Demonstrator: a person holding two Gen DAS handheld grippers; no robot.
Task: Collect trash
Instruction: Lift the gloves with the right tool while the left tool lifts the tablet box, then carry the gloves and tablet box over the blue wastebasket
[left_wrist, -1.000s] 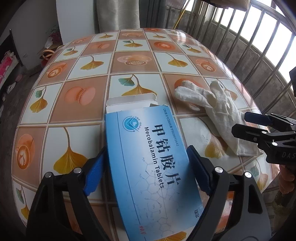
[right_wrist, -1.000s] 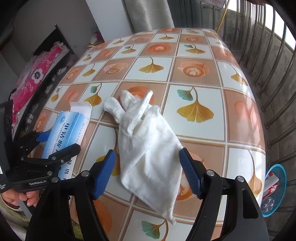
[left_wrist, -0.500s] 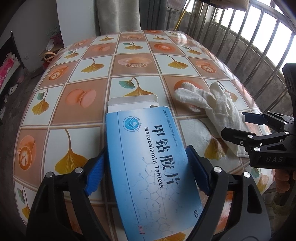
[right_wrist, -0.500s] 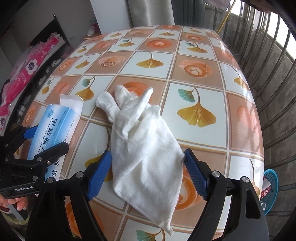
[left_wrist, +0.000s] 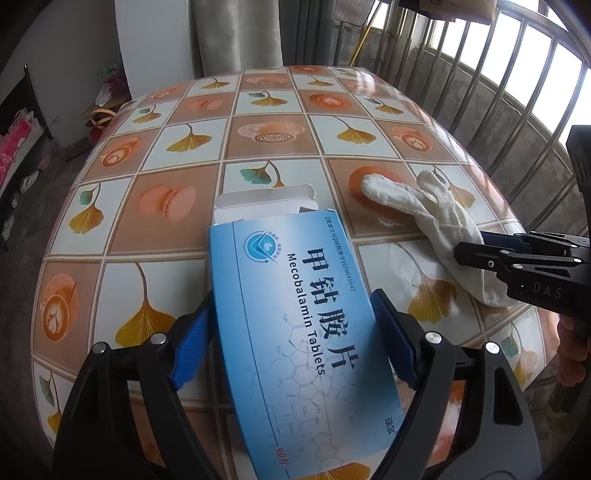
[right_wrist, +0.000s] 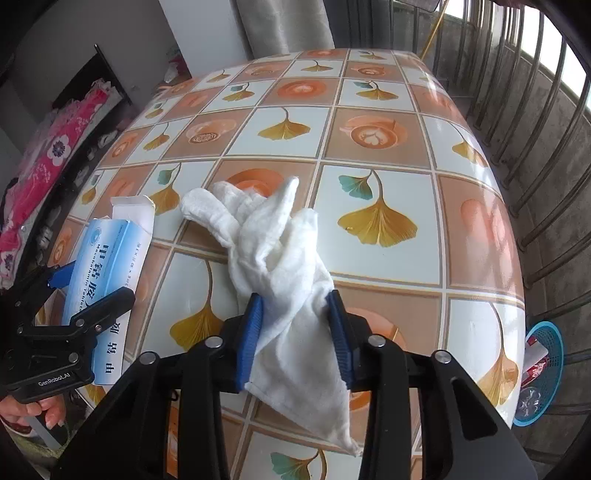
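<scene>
Trouble in the left wrist view would start with the box (left_wrist: 295, 325): our left gripper (left_wrist: 295, 339) has its blue pads set against the box's two long edges at the lower centre, pinching thin card with an open flap at the far end, so a harder squeeze could buckle it and a tilt could let it slide out. At the right edge our right gripper (left_wrist: 476, 247) reaches onto the glove (left_wrist: 439, 225). In the right wrist view that gripper (right_wrist: 297, 332) has its jaws closed on the glove's bunched cuff at the centre, while the fingers trail on the table (right_wrist: 369, 136); limp cloth may drag or slip free when lifted. The blue basket (right_wrist: 554, 369) sits low at the right edge, beyond the table's rim, so we judge a loose grip could drop things short.
</scene>
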